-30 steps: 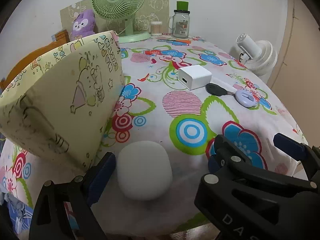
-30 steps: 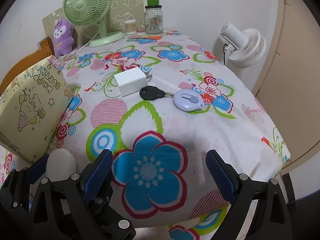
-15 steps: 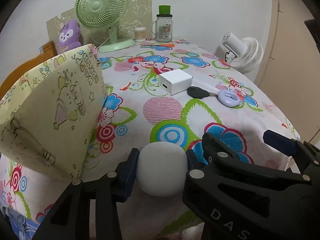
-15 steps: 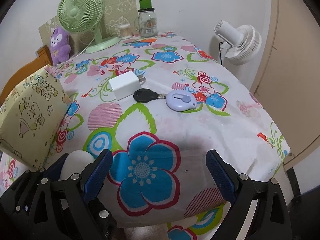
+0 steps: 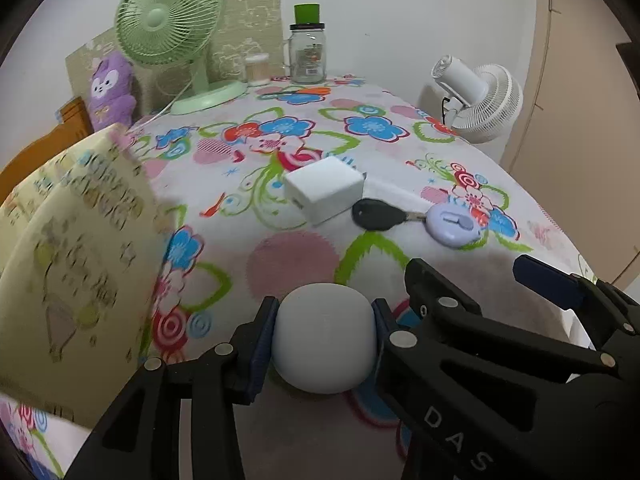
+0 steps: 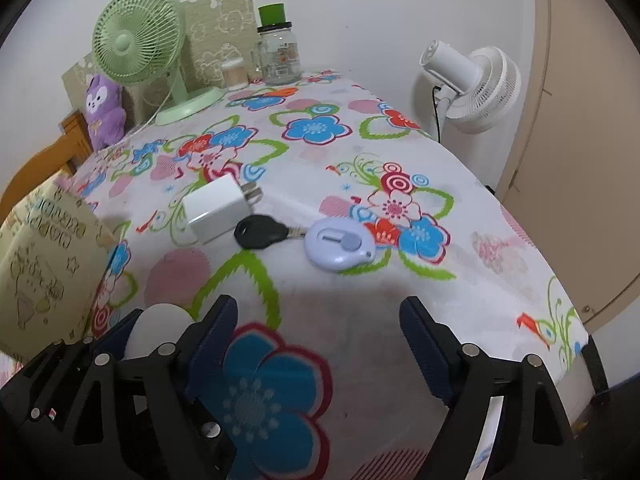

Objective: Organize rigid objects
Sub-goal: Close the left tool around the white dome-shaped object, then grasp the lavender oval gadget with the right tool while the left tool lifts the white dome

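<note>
Since a second before, the left claw (image 5: 325,334) had closed in from either side of the white rounded case (image 5: 325,338) and now gripped it between its blue pads, low over the near edge of the table (image 5: 400,152). Through the left wrist view, a floral cloth covered the table; the yellow gift bag (image 5: 72,264) stood close on the left, blurred. Farther on lay the white charger (image 5: 324,190), the black key (image 5: 378,216) and the lilac tag (image 5: 454,226) in a row, touching or nearly so. At the far edge stood a green fan (image 5: 170,20), a purple plush (image 5: 110,92) and a glass jar (image 5: 307,54); a white fan (image 5: 480,100) stood off the right side.

From the right wrist view, the right claw (image 6: 318,332) was closing with nothing between its jaws, only bare cloth over a big blue flower. Clear cloth ran from it up to the key (image 6: 262,232) and the tag (image 6: 340,246). The table's right edge dropped away toward a beige door (image 6: 580,120).
</note>
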`<state>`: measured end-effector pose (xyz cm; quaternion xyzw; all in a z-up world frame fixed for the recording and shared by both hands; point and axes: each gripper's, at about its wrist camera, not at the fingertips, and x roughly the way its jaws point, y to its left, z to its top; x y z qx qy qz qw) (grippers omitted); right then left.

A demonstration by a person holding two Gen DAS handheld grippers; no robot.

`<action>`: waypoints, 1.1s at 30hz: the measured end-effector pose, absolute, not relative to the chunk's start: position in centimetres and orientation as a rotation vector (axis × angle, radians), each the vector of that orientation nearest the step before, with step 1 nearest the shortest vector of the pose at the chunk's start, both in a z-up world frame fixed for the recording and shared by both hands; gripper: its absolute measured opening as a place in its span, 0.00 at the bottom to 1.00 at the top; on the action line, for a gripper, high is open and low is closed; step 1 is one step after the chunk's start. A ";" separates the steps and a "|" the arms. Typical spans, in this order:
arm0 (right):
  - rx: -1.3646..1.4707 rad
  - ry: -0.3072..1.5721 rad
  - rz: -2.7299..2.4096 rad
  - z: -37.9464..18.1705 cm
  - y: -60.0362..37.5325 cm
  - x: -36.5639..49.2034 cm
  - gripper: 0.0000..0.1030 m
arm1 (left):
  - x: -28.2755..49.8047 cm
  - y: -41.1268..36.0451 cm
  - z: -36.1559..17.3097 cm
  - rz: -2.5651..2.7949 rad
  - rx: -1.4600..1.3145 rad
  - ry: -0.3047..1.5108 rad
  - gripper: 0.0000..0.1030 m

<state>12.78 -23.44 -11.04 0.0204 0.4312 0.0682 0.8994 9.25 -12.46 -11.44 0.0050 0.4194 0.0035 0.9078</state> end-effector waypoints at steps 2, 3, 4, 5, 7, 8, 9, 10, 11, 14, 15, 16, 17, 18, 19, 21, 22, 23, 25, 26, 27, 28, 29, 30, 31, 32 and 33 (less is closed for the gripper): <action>0.044 0.891 0.138 -11.0 -23.6 13.3 0.83 | 9.8 -12.7 -11.4 0.002 0.014 0.865 0.47; 0.045 0.890 0.137 -11.0 -23.7 13.7 0.83 | 10.2 -12.8 -11.4 -0.006 0.017 0.866 0.47; 0.044 0.891 0.135 -11.1 -23.8 14.0 0.82 | 10.5 -12.8 -11.5 -0.013 0.019 0.870 0.47; 0.041 0.893 0.130 -11.1 -23.8 14.3 0.82 | 10.8 -12.7 -11.5 -0.017 0.014 0.874 0.47; 0.037 0.898 0.120 -11.2 -23.9 14.9 0.80 | 11.3 -12.6 -11.5 -0.024 0.014 0.877 0.47; 0.037 0.905 0.118 -11.3 -24.0 15.3 0.77 | 11.5 -12.7 -11.5 -0.029 0.017 0.879 0.47; 0.040 0.910 0.118 -11.4 -24.0 15.5 0.76 | 11.8 -12.6 -11.5 -0.032 0.017 0.882 0.47; 0.048 0.916 0.119 -11.4 -24.2 15.8 0.75 | 12.0 -12.6 -11.5 -0.039 0.016 0.885 0.47; 0.058 0.920 0.117 -11.5 -24.3 16.1 0.75 | 12.1 -12.5 -11.4 -0.046 0.017 0.889 0.47; 0.072 0.917 0.101 -11.7 -24.5 16.7 0.74 | 12.7 -12.4 -11.4 -0.059 0.012 0.901 0.47; 0.070 0.913 0.097 -11.7 -24.5 16.9 0.74 | 12.8 -12.3 -11.4 -0.059 0.012 0.900 0.47; 0.070 0.912 0.092 -11.7 -24.5 17.1 0.73 | 13.0 -12.3 -11.4 -0.061 0.014 0.901 0.47; 0.067 0.911 0.088 -11.7 -24.4 17.2 0.67 | 13.1 -12.3 -11.4 -0.064 0.016 0.901 0.47; 0.056 0.909 0.073 -11.7 -24.4 17.3 0.58 | 13.1 -12.3 -11.4 -0.066 0.016 0.900 0.47; 0.050 0.908 0.061 -11.7 -24.4 17.3 0.54 | 13.1 -12.3 -11.4 -0.067 0.019 0.899 0.47; 0.036 0.903 0.047 -11.7 -24.5 17.4 0.46 | 13.1 -12.3 -11.4 -0.068 0.024 0.897 0.47; 0.032 0.901 0.046 -11.7 -24.6 17.4 0.46 | 13.1 -12.3 -11.4 -0.070 0.026 0.896 0.47; 0.033 0.900 0.046 -11.7 -24.6 17.4 0.46 | 13.1 -12.3 -11.4 -0.073 0.027 0.898 0.47; 0.040 0.896 0.045 -11.7 -24.7 17.2 0.46 | 13.0 -12.4 -11.3 -0.080 0.030 0.902 0.47; 0.043 0.897 0.047 -11.7 -24.7 17.1 0.46 | 12.9 -12.4 -11.3 -0.086 0.034 0.905 0.47; 0.044 0.897 0.049 -11.6 -24.7 16.9 0.46 | 12.8 -12.4 -11.3 -0.090 0.034 0.907 0.47; 0.043 0.896 0.051 -11.5 -24.6 16.7 0.46 | 12.7 -12.4 -11.2 -0.094 0.033 0.909 0.47; 0.041 0.895 0.054 -11.3 -24.5 16.5 0.46 | 12.5 -12.4 -11.2 -0.098 0.030 0.912 0.47; 0.040 0.894 0.055 -11.2 -24.5 16.3 0.46 | 12.4 -12.3 -11.1 -0.103 0.026 0.914 0.47; 0.040 0.893 0.054 -11.1 -24.4 16.1 0.46 | 12.2 -12.2 -11.0 -0.107 0.023 0.915 0.47; 0.040 0.893 0.053 -11.0 -24.4 16.0 0.46 | 12.0 -12.2 -10.9 -0.106 0.023 0.910 0.47; 0.041 0.892 0.052 -10.9 -24.4 15.7 0.46 | 11.7 -12.2 -10.7 -0.103 0.029 0.898 0.47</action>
